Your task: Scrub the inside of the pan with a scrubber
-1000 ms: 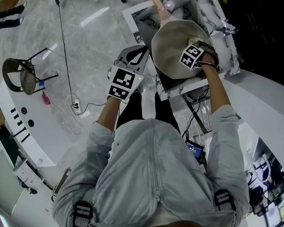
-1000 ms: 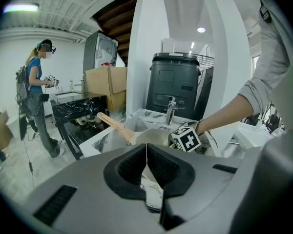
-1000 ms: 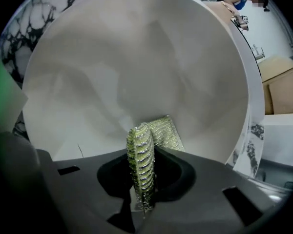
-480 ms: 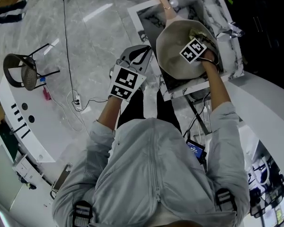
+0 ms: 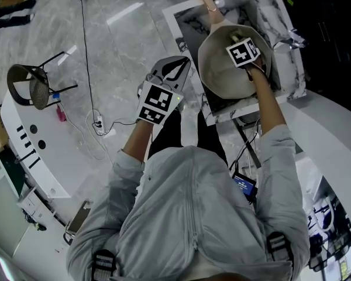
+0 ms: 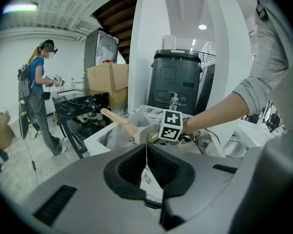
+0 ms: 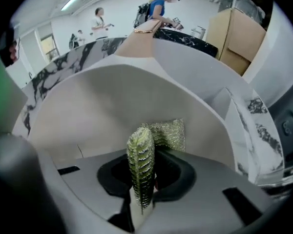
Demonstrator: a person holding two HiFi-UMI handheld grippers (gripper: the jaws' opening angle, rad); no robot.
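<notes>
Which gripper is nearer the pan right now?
Right. The right gripper, shut on the scrubber, is inside the pan; the left gripper, shut and empty, hangs clear of it, to its left.

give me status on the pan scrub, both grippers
Right gripper shut on scrubber, down inside the pan. Left gripper shut, empty, held off beside the pan. Nothing seen blocking.

- A staged test hall or lab rather than a home: a mock white-rimmed, marble-patterned counter (image 5: 257,7) stands on a glossy grey stone floor (image 5: 114,45).
- Brown cardboard boxes (image 6: 107,82), a loose black cable (image 5: 85,40), and a backpack-wearing person (image 6: 35,82) are nearby.
</notes>
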